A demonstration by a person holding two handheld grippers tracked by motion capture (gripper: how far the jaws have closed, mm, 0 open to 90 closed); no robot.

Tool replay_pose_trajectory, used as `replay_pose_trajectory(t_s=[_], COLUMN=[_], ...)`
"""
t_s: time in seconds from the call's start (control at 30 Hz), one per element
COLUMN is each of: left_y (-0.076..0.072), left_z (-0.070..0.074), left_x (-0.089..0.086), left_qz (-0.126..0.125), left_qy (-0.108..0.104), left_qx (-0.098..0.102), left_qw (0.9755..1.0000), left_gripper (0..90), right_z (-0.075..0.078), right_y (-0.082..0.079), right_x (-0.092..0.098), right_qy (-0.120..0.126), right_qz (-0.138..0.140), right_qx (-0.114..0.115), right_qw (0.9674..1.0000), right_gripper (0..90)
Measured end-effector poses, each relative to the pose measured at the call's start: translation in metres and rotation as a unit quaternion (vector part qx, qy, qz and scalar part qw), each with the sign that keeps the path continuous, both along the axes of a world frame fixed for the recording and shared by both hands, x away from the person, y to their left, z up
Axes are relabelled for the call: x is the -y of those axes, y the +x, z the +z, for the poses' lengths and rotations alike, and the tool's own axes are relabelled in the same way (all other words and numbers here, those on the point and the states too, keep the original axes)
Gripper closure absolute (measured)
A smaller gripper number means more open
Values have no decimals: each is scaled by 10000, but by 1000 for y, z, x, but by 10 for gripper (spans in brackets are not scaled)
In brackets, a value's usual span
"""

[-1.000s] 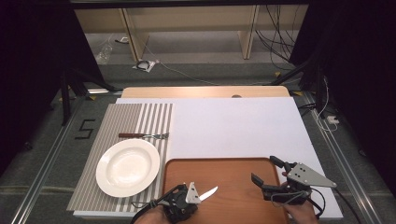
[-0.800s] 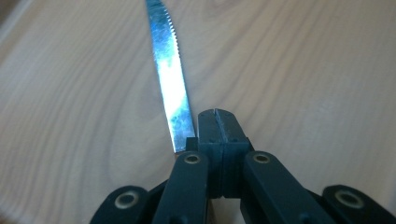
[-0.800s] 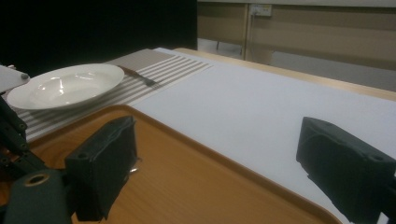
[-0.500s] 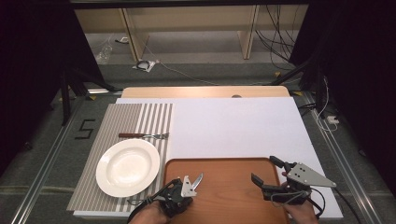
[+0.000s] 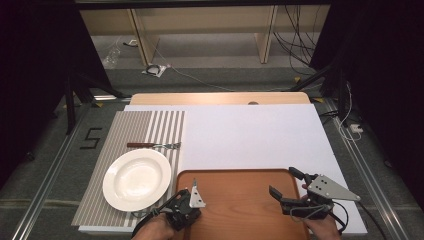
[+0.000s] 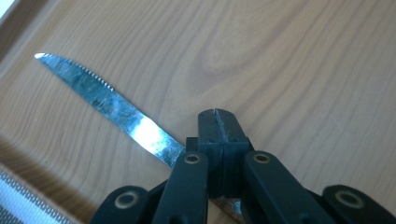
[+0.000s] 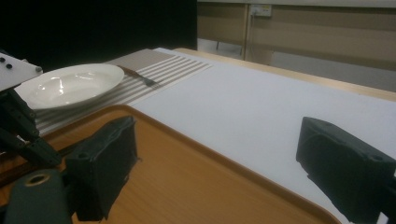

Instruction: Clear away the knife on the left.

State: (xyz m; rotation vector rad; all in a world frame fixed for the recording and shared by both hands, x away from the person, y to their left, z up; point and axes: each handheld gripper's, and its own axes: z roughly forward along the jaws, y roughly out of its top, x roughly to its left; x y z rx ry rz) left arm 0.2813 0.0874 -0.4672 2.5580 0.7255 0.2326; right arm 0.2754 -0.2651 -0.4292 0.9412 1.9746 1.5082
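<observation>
Over the wooden tray (image 6: 299, 56), left gripper (image 6: 218, 113) pinching a knife (image 6: 107, 105) at its hidden handle end, blade jutting out sideways past the pressed-together jaws. Farther along the tray, right gripper (image 5: 286, 183) spread wide, holding nothing.

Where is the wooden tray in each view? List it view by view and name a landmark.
High view: tray at bottom centre, on the table's near edge.
Left gripper view: its wood grain spreads behind the claw.
Right gripper view: tray across the lower left.
Landmark: the white plate left of the tray, also upper left in the right gripper view.
</observation>
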Motion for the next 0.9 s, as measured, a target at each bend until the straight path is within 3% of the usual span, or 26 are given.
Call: replay_pose_trajectory(t_s=[0.4,0.9], left_y=[3,7], left_z=[1,2], left_x=[-11,-24], left_qz=[45,226], left_qy=[82,157], left_qx=[-158,-209], left_qw=[9998,9994], left_gripper=[891,892], right_z=[0,0], right_y=[0,0], right_x=[0,0], right_qy=[-9,-8], right_qz=[-4,-2], right_qx=[-8,-3], right_qw=[10000,10000], right_gripper=[133,134])
